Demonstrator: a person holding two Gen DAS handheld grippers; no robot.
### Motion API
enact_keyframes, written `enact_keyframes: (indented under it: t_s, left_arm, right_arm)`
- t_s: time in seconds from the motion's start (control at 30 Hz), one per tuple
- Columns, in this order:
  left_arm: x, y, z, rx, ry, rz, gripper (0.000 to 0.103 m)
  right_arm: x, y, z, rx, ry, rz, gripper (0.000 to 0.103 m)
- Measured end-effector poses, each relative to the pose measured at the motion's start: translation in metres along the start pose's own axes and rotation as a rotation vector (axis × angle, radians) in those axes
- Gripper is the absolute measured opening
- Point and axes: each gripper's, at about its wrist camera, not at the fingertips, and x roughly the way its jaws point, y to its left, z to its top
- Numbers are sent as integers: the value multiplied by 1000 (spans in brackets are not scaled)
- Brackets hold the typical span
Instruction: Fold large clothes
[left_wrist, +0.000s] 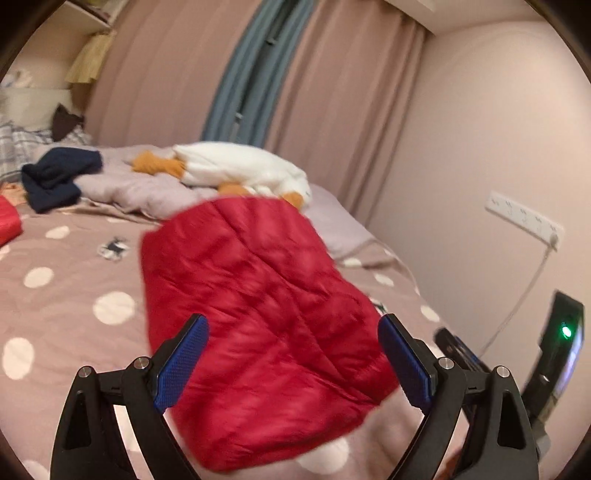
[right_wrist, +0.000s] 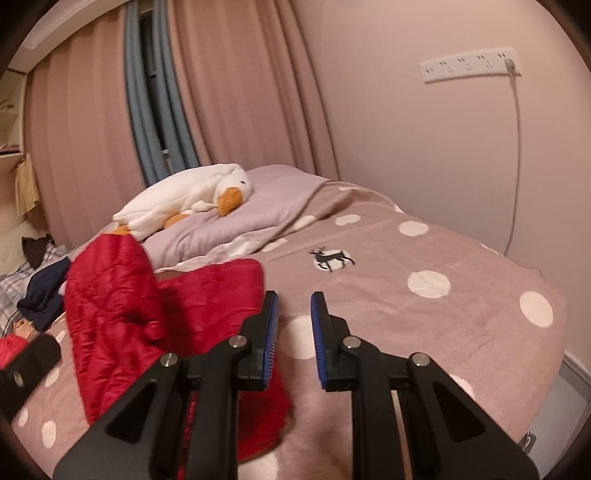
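- Right now the left gripper (left_wrist: 293, 360) is spread wide, and nothing is pinched.
- Its pads sit on both sides of the puffy red quilted jacket (left_wrist: 258, 314), which stretches away across the pink spotted bedspread (left_wrist: 55, 295).
- Beside it, the right gripper (right_wrist: 294, 339) is nearly closed, holding nothing.

No legible text, label, brand or number is found. One sign only: a dark deer figure (right_wrist: 331, 259) printed on the bedspread (right_wrist: 461, 332).
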Motion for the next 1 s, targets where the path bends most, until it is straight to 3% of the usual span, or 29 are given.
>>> enact_keyframes:
  t_s: [0.1,0.27,0.47,0.57,0.77,0.87,0.93,1.0]
  left_arm:
    - [0,15,10,-20,-28,69,93]
    - [21,41,28,-68,5,154,70]
    - [44,63,46,-60,28,238,50]
    - [63,70,61,-44,7,269,48]
    - [127,85,77,-21,83,255,48]
    - [156,92,63,19,133,274,48]
    - [168,99,55,-12,179,244,48]
    - [169,101,51,-47,177,218,52]
  right_arm:
    - [-10,9,3,-10,-18,31,20]
    - [-16,28,6,-26,-11,123,20]
    - [8,57,9,-101,53,163,15]
    - [25,65,25,-97,77,190,12]
    - [68,81,61,-64,113,287,12]
    - [101,89,53,-61,172,292,12]
    - [127,90,39,-42,246,279,12]
    - [146,90,25,-33,289,256,12]
